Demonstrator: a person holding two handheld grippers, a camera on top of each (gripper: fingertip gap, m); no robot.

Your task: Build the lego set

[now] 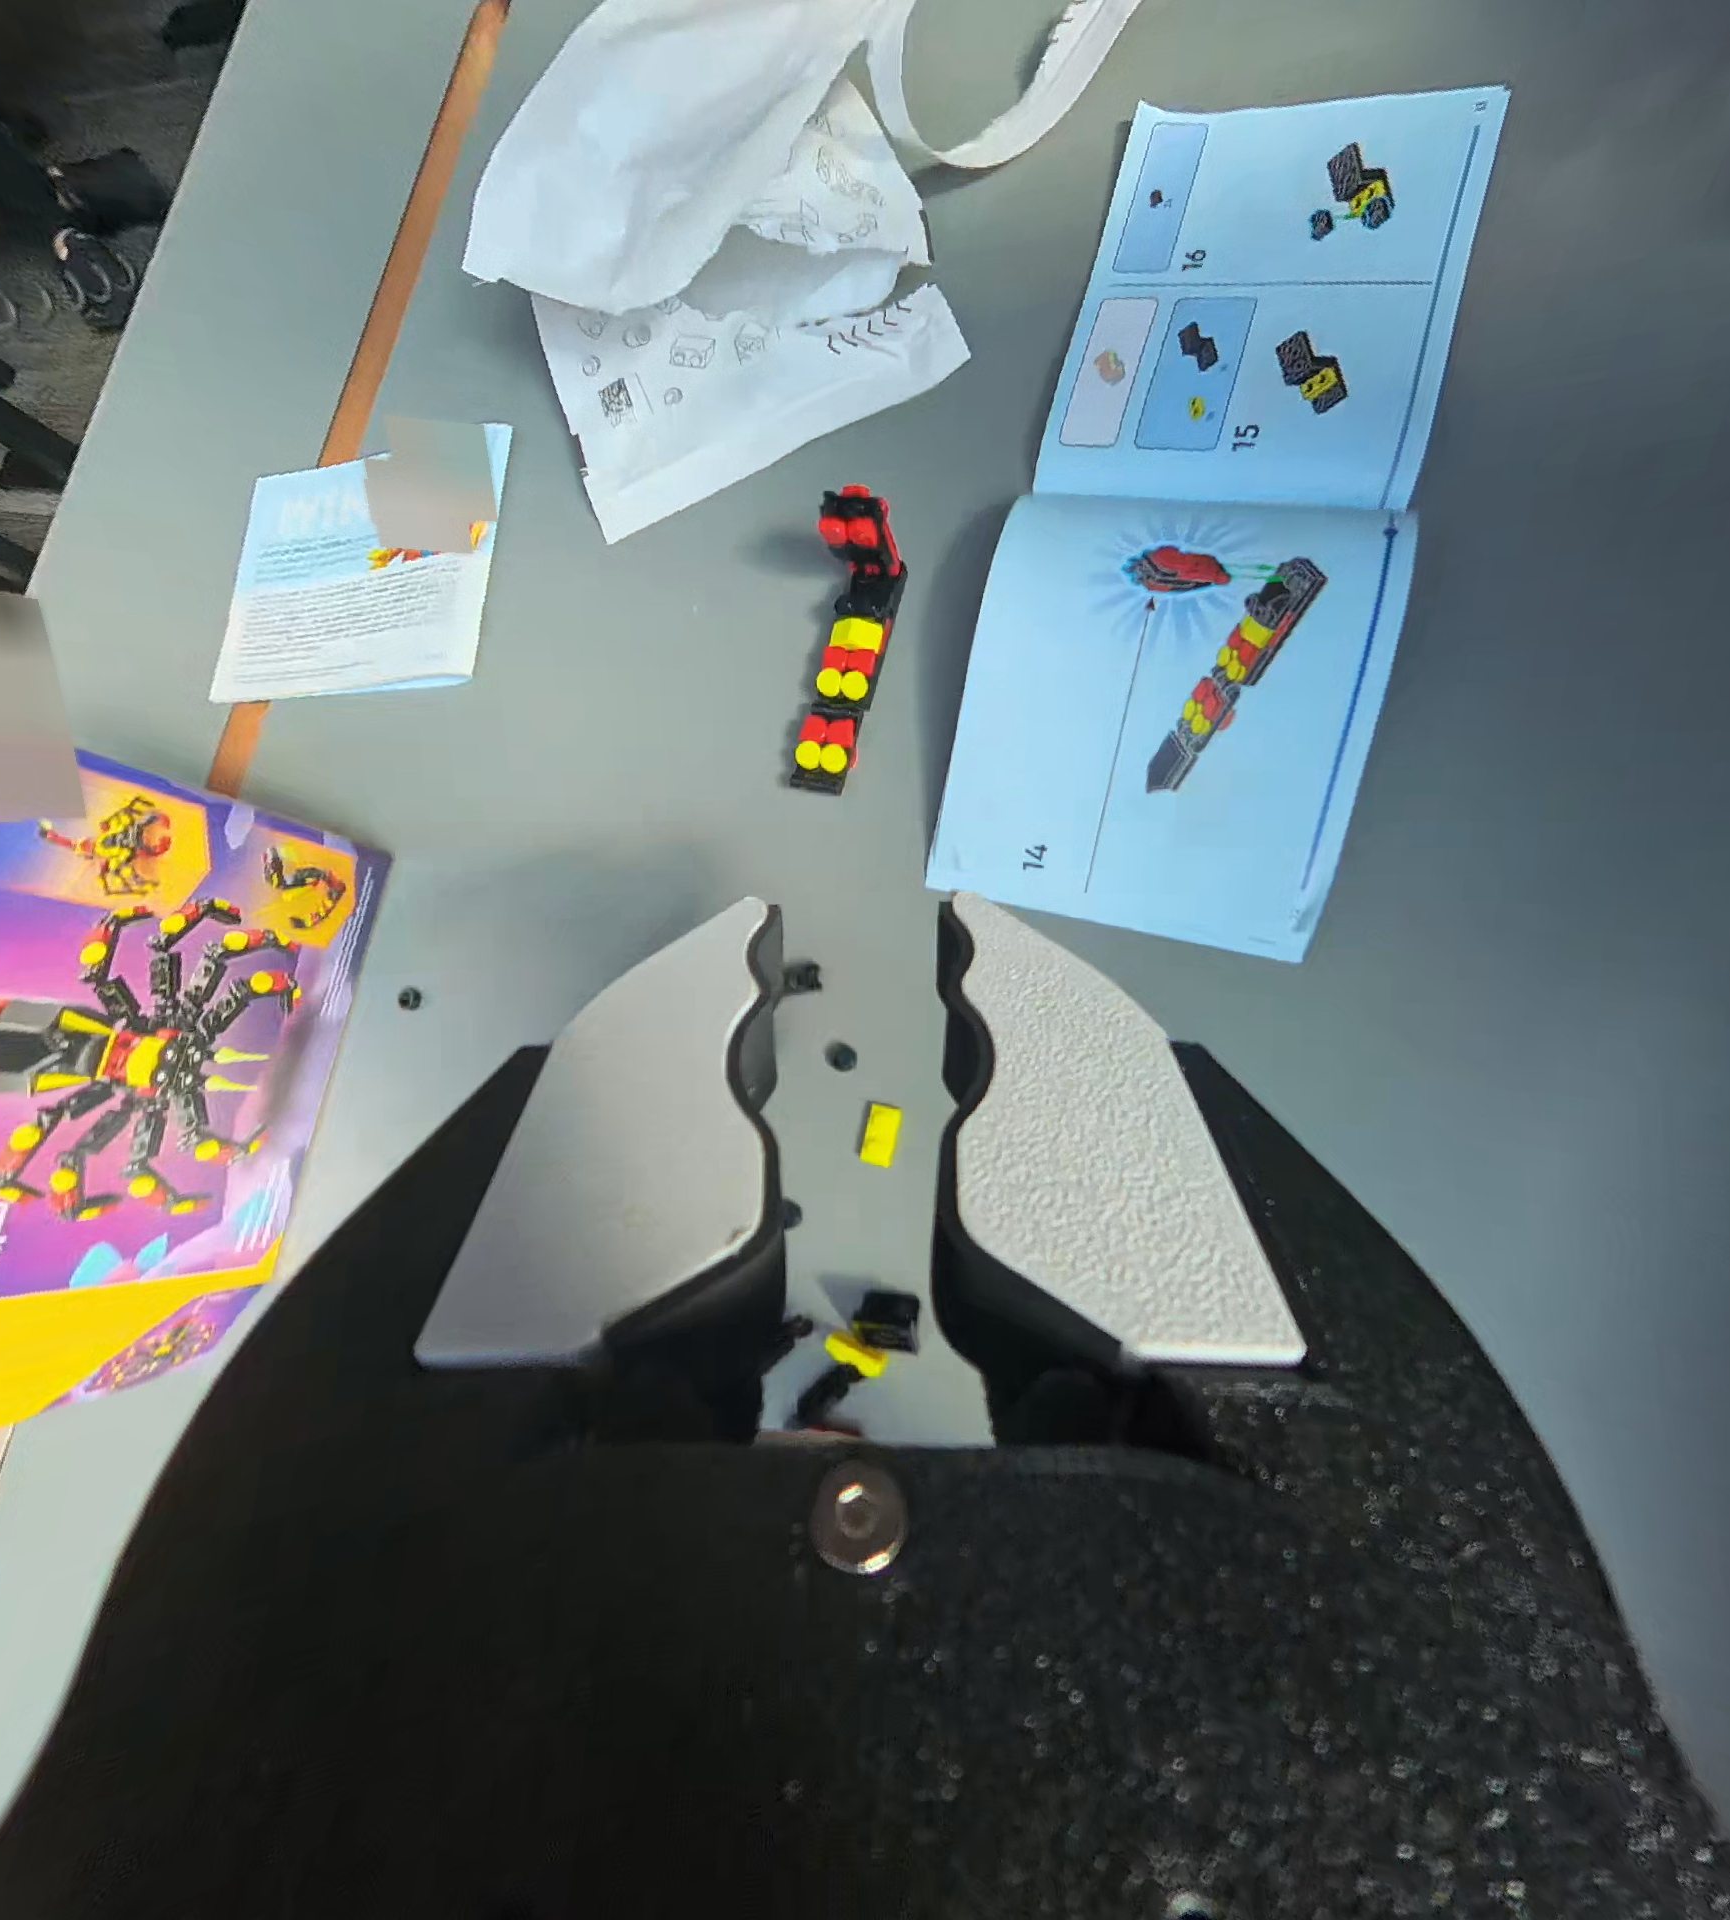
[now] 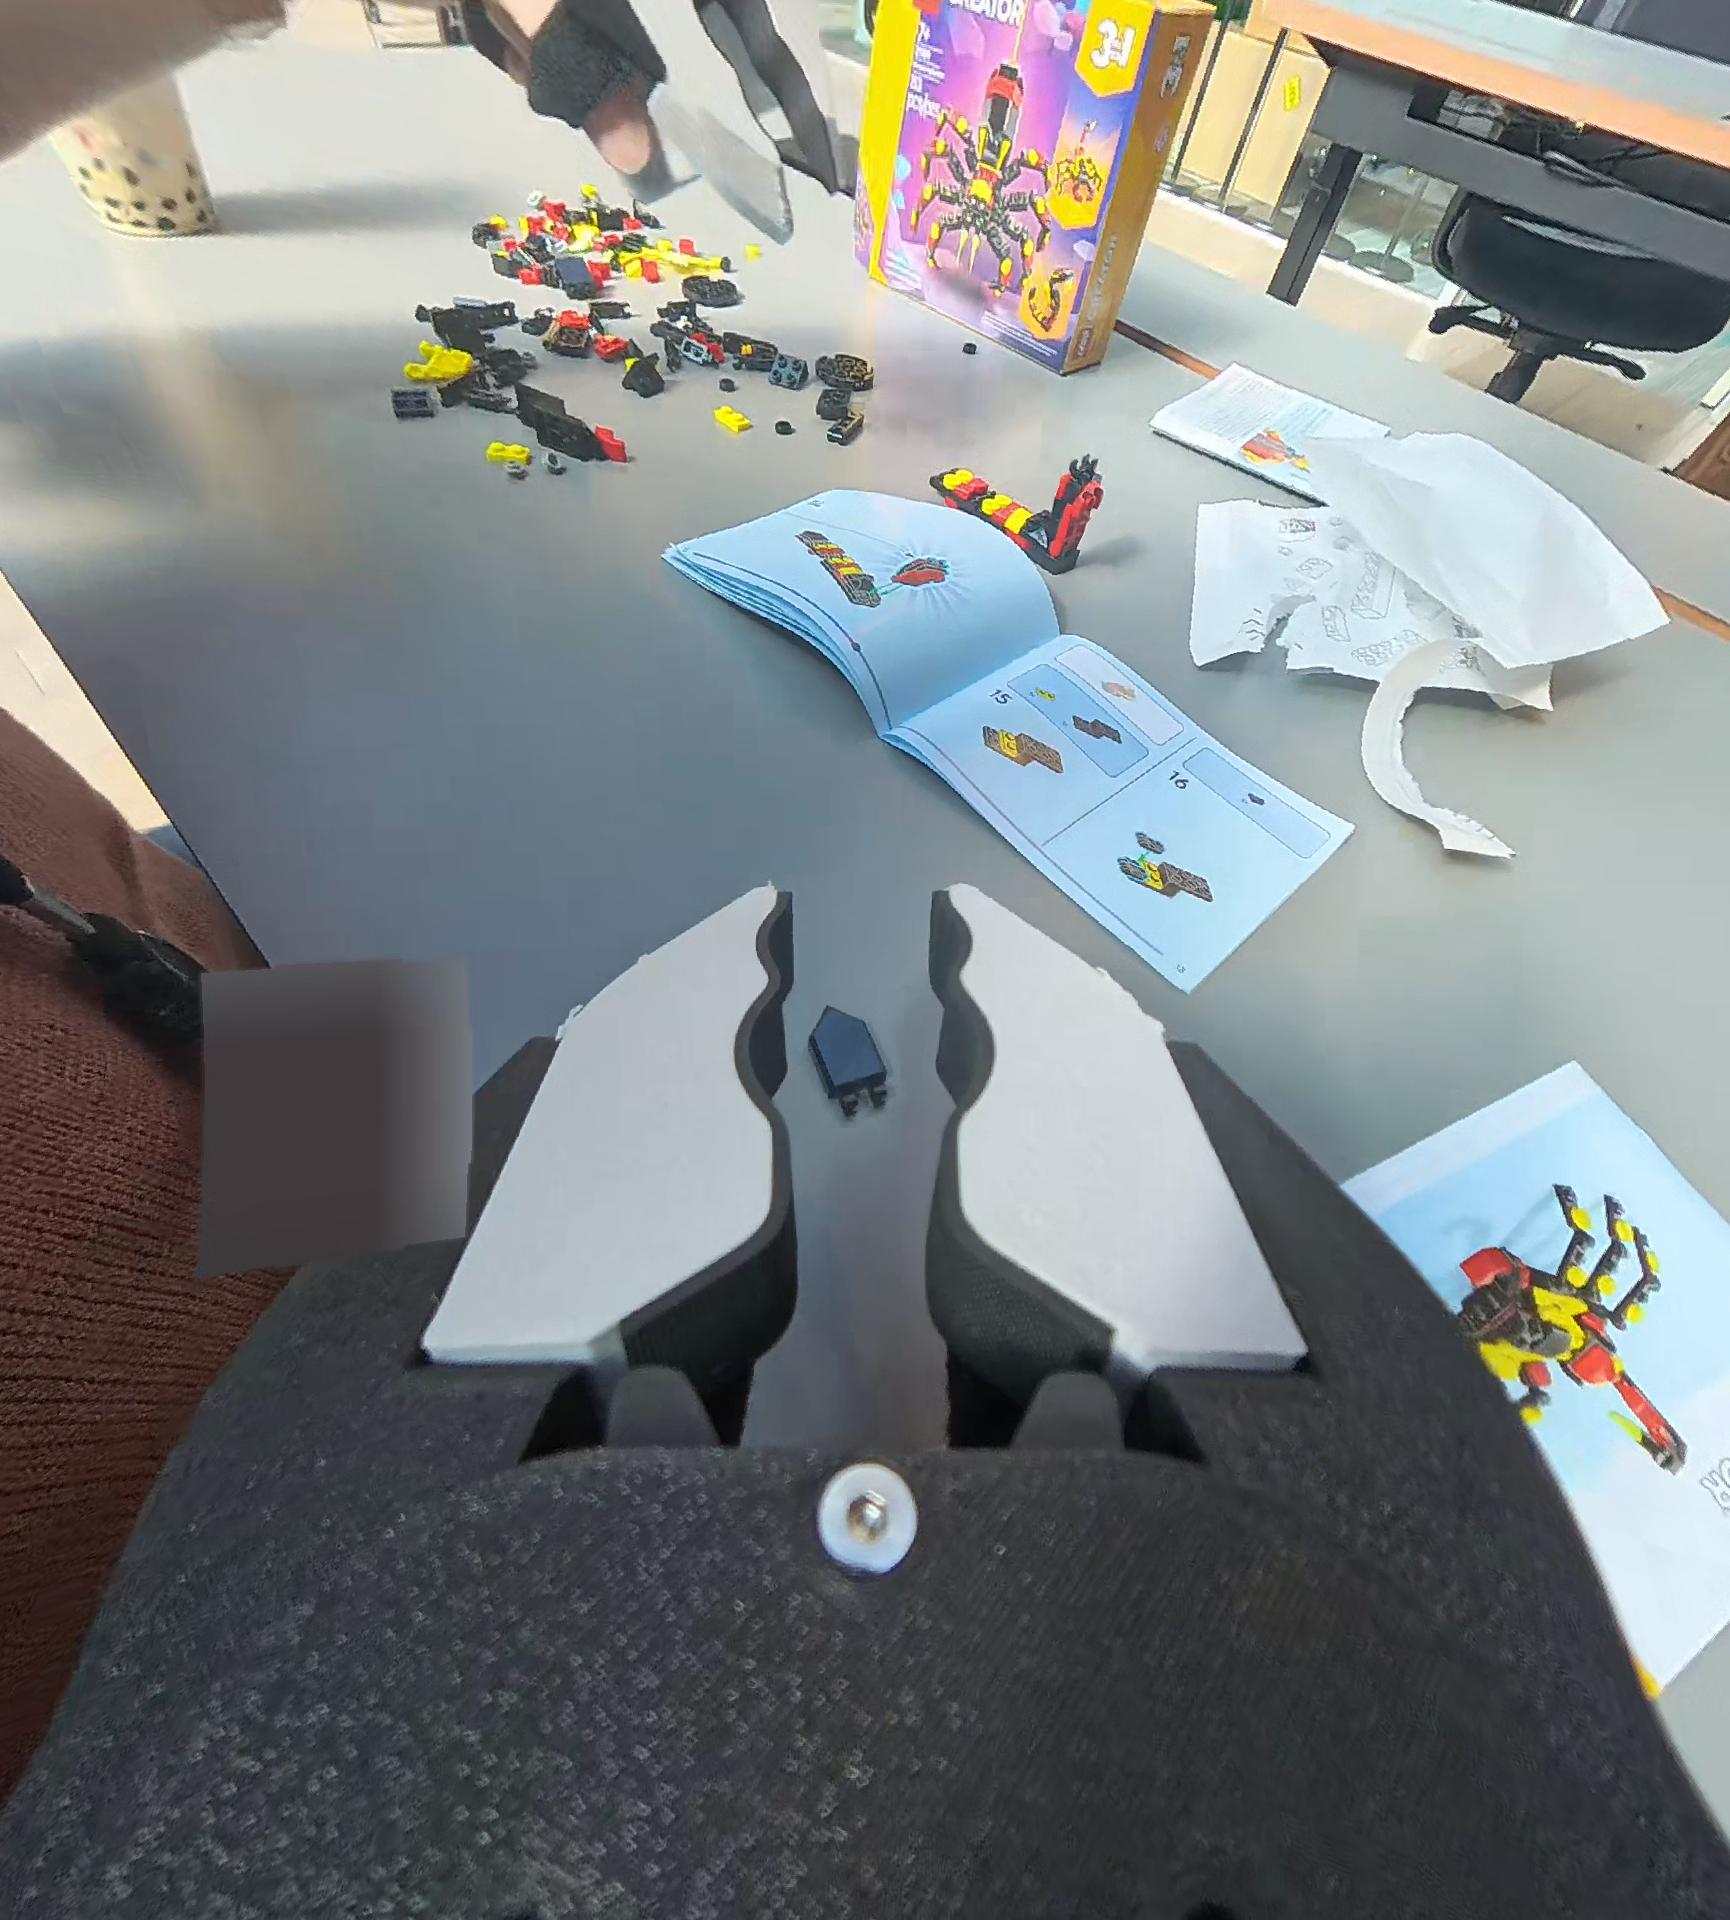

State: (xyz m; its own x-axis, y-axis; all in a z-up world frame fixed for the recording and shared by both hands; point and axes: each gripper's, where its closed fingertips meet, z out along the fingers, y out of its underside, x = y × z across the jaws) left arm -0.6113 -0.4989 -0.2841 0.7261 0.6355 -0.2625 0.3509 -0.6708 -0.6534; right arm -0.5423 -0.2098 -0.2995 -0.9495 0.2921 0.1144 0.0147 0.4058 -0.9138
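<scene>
In the left wrist view my left gripper (image 1: pixel 856 914) is open above the grey table, with a small yellow piece (image 1: pixel 880 1132) and small black pieces lying between its fingers. Ahead lies the built black, red and yellow strip (image 1: pixel 845 639), next to the open instruction booklet (image 1: pixel 1225 540). In the right wrist view my right gripper (image 2: pixel 861 904) is open, with a dark pointed piece (image 2: pixel 848 1055) on the table between its fingers, not gripped. The strip (image 2: pixel 1022 514), booklet (image 2: pixel 1006 707) and a pile of loose pieces (image 2: pixel 622 322) lie farther off; the left gripper shows blurred above the pile.
The set's box (image 1: pixel 113 1060) stands at the left, also seen in the right wrist view (image 2: pixel 1017 177). Torn white paper bags (image 1: pixel 726 239) and a leaflet (image 1: pixel 362 582) lie beyond. A second booklet (image 2: pixel 1588 1340) lies at right. A spotted cup (image 2: pixel 139 166) stands far left. Across from one pair of fingers to the other is roughly 30 cm.
</scene>
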